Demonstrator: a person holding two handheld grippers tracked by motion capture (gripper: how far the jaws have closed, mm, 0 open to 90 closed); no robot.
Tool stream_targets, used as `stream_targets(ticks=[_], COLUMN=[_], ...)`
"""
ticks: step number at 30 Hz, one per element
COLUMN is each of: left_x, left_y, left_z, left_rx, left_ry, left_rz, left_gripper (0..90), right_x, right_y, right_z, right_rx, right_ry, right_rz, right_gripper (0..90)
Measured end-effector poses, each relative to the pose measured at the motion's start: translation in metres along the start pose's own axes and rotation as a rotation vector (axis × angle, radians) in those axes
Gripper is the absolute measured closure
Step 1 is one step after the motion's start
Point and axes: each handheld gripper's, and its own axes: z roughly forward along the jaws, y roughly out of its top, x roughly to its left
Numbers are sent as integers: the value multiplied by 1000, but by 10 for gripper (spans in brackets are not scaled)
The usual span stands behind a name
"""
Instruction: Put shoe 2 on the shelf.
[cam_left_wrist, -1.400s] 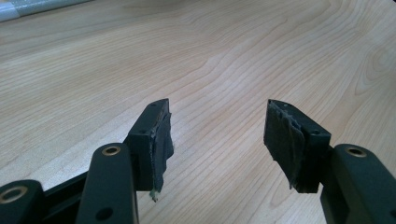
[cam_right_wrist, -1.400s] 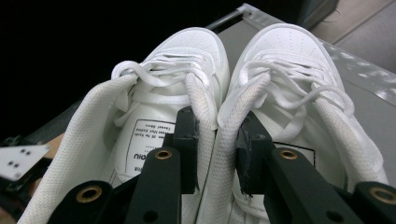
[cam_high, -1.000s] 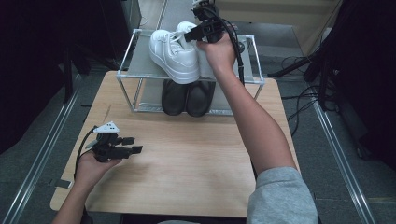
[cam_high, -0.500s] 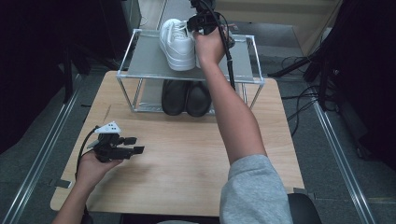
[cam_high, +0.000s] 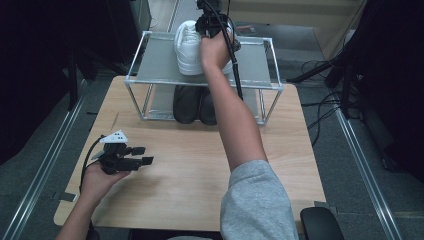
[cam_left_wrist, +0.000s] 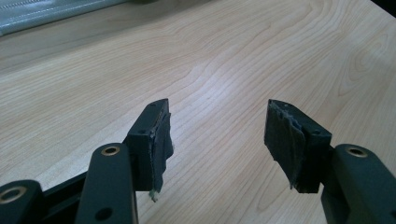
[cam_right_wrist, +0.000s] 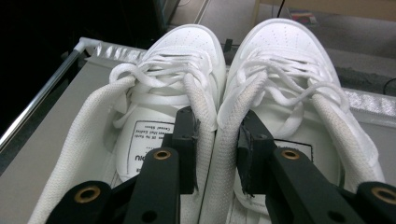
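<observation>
A pair of white sneakers (cam_high: 187, 47) sits side by side at the top shelf of a metal-frame rack (cam_high: 155, 60), toes pointing away. My right gripper (cam_right_wrist: 217, 126) is shut on the two inner collars of the white sneakers (cam_right_wrist: 261, 70), pinching them together; in the high view the right gripper (cam_high: 212, 22) is at the shelf's far middle, partly hidden by the hand. Whether the soles rest on the shelf I cannot tell. My left gripper (cam_high: 142, 155) stands open over the bare wooden table (cam_high: 190, 165) at the front left, and the left gripper (cam_left_wrist: 217, 126) has nothing between its pads.
A pair of black shoes (cam_high: 195, 104) stands on the rack's lower level under the white pair. The rack takes up the table's far half. Metal rails run along both sides of the table, and a stand with cables sits on the floor at the right.
My right hand has carried the white sneakers farther back over the top shelf and turned their toes away. The left hand has stayed where it was.
</observation>
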Motion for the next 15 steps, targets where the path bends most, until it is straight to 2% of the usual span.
stream_targets(ticks=[4,8,9,15], left_x=[0,0,-1,-1], left_y=[0,1,1,1], left_z=[2,1,2,3], left_rx=[3,5,3,6], left_ry=[-3,-6,-7,-9], left_rz=[2,11,10,7], left_gripper=[412,408,408,406], right_x=[8,11,11,-1], right_y=[-4,-12,-14,-30], right_z=[1,4,4,7], right_rx=[27,40,31,-55], right_ry=[-3,20,16,99], right_rz=[-29,-16,-9,44], right_gripper=[716,690,685,601])
